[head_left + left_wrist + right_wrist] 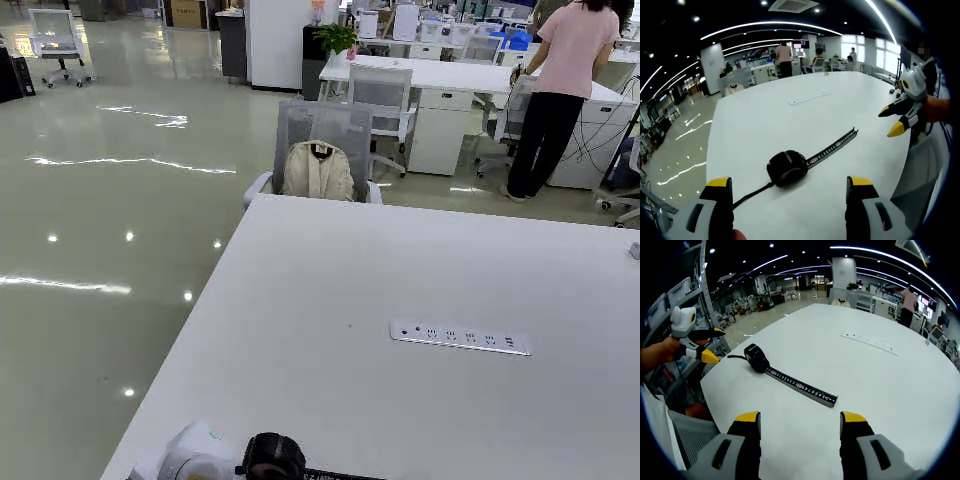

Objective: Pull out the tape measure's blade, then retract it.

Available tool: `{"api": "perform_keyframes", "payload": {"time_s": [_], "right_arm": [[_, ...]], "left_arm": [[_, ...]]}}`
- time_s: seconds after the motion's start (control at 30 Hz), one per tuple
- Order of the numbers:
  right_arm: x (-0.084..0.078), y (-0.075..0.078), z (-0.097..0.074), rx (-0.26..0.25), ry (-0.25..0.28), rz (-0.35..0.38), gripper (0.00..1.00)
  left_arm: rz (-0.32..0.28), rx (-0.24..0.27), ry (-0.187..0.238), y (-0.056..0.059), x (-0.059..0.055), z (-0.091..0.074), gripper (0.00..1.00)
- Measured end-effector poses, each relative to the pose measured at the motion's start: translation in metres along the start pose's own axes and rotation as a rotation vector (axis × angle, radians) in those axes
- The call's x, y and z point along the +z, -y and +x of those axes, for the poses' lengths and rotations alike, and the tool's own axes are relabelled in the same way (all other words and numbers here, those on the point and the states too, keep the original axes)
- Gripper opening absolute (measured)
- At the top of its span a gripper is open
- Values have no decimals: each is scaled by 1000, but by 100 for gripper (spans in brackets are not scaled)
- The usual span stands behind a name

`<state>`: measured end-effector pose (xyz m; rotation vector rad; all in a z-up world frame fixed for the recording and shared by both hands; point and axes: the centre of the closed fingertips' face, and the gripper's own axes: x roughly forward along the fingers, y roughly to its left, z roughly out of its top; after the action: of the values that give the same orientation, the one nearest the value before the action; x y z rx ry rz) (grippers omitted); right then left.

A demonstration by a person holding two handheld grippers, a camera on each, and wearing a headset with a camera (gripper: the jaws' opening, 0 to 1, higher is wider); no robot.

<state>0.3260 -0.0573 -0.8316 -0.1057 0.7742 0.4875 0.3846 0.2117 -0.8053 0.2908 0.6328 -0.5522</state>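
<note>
A black tape measure [787,167] lies on the white table [765,115] with its blade [835,146] pulled out flat and a black strap trailing behind. My left gripper [788,186] is open, just short of the case and apart from it. My right gripper [800,417] is open too, a little back from the blade's hooked end [831,400]. In the right gripper view the case [756,357] lies at the left with the left gripper [704,345] beyond it. The right gripper [894,121] enters the left gripper view at the right. The case [272,458] sits at the head view's bottom edge.
A white power strip [460,338] is set into the table [420,270] farther out. A grey chair with a cream jacket [318,170] stands at the far edge. A person in pink [560,90] stands at desks beyond. The table's near edge lies just below the grippers.
</note>
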Motion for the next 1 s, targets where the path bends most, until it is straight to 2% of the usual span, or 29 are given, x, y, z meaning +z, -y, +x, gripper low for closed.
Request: {"api": "perform_keyframes", "payload": {"time_s": [0.37,0.67,1.0], "right_arm": [[5,-9,-11,-2,9,17,70],[11,-18,-18,-3,19,20,72],[6,-30,-28,-2,16,16,74]], "left_arm": [[-39,28,26,0,8,-13,94],[-46,29,16,6,1,-24,97],[-58,32,15,11,-1,-37,97]]}}
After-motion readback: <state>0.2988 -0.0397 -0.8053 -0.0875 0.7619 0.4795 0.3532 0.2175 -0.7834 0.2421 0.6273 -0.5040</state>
